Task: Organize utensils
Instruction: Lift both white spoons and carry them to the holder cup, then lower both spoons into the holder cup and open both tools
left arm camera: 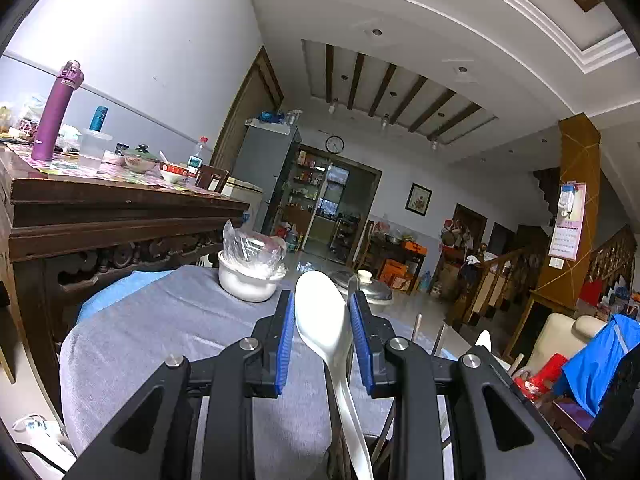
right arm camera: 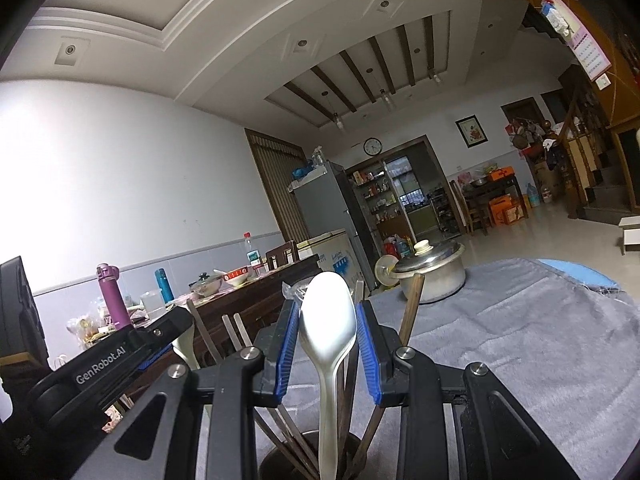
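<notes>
Nearest the right wrist camera, the right gripper [right arm camera: 328,332] stands with its blue-padded jaws spread around the bowl of a white plastic spoon [right arm camera: 328,320], apparently not clamping it. The spoon's handle drops into a dark round utensil holder [right arm camera: 280,456] crowded with brown wooden chopsticks [right arm camera: 412,304]. In the left view, the left gripper [left arm camera: 322,332] likewise straddles another white plastic spoon [left arm camera: 320,312], jaws apart; whether the pads touch it I cannot tell. Beyond lie the grey towel-covered table [right arm camera: 520,340], a white ceramic bowl holding a clear plastic bag [left arm camera: 248,280], and a lidded steel pot [right arm camera: 432,272]. Likely risk: closing on the smooth, curved bowl could squirt the spoon sideways or drag the chopsticks and tip the holder.
</notes>
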The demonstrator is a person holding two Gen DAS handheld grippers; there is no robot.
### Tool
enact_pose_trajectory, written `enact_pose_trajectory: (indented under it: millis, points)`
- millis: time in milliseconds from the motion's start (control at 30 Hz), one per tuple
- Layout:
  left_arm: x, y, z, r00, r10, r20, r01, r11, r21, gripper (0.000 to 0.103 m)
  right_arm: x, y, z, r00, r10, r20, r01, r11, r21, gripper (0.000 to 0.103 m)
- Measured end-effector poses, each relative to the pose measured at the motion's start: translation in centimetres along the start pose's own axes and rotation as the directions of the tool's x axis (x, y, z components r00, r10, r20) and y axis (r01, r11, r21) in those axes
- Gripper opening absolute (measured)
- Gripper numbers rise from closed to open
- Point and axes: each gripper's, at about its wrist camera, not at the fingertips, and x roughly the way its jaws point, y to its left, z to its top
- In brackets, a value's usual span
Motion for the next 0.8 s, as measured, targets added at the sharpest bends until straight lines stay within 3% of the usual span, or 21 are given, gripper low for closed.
enact_pose_trajectory:
  millis: [800]
  points:
    - [1.0, 0.3, -1.5, 0.998, -0.009, -0.067, 0.012, 0.999, 0.050, 0.030, 0.0, 0.5, -0.5, 0.999, -0.001, -0.048, 0.000, 1.000, -0.024, 0.033]
